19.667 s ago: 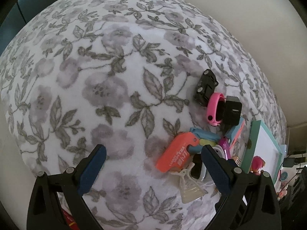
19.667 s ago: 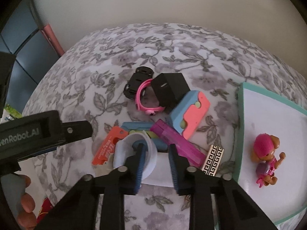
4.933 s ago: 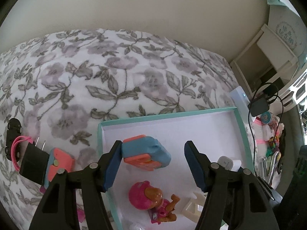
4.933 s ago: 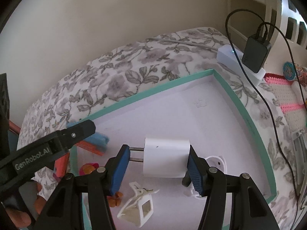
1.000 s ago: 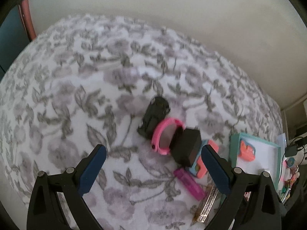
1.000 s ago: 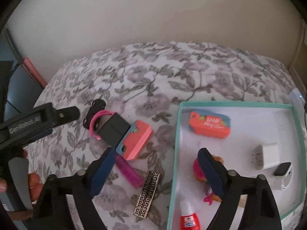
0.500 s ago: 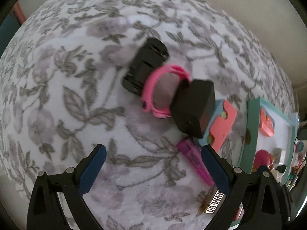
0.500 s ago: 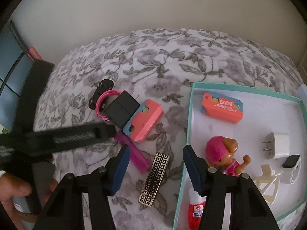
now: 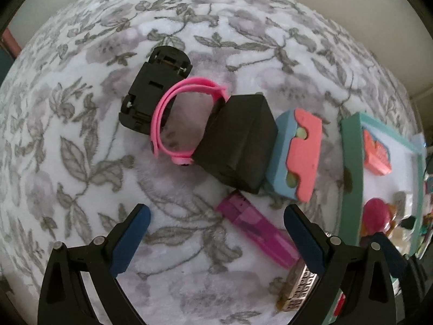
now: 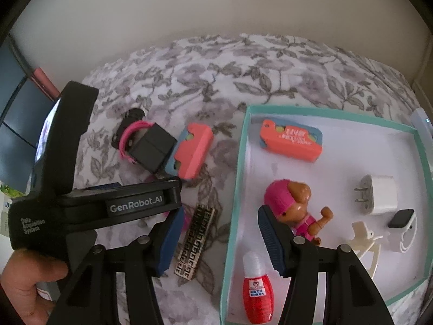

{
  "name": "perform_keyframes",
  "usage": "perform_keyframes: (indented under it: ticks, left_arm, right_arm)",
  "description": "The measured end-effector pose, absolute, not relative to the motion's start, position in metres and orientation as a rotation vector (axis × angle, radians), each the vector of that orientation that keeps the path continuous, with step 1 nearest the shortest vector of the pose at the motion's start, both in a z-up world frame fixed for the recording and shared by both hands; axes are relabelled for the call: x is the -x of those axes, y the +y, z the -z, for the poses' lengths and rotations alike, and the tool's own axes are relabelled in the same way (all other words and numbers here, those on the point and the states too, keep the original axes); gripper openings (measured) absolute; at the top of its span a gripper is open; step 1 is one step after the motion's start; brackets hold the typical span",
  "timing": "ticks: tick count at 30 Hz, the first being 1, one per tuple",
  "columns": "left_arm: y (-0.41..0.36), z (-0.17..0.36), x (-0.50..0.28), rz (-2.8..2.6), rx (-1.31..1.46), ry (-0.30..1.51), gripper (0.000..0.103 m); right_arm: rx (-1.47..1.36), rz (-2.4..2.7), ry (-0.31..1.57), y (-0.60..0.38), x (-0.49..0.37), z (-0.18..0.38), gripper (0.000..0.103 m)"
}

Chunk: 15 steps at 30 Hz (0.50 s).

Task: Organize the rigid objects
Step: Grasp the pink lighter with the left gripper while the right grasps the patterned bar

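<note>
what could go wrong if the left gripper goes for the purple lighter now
The left gripper is open above the purple lighter, but the black adapter overlaps the lighter's far end, so lifting may drag or tip it. The patterned lighter lies right by the gripper's right finger and could get nudged. The right gripper hangs close over the same spot, so the two could collide.

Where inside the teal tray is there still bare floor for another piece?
Bare floor lies mid-tray, between the orange-and-blue case, pink-capped dog figure and white plug adapter. The near right corner, around the white clip, is crowded.
</note>
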State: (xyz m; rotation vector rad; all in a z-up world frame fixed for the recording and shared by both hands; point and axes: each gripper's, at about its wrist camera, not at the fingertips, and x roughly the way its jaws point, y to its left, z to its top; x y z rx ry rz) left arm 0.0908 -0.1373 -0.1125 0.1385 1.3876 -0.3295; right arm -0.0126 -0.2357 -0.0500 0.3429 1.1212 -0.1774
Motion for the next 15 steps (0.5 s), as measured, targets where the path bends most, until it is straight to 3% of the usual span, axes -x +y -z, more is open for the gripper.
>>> perform_keyframes:
  ticks: [15]
  left_arm:
    - [-0.111, 0.128, -0.089, 0.254, -0.189, 1.432, 0.099]
  right_arm:
    - [-0.318, 0.161, 1.150, -0.231, 0.013, 0.053, 0.060]
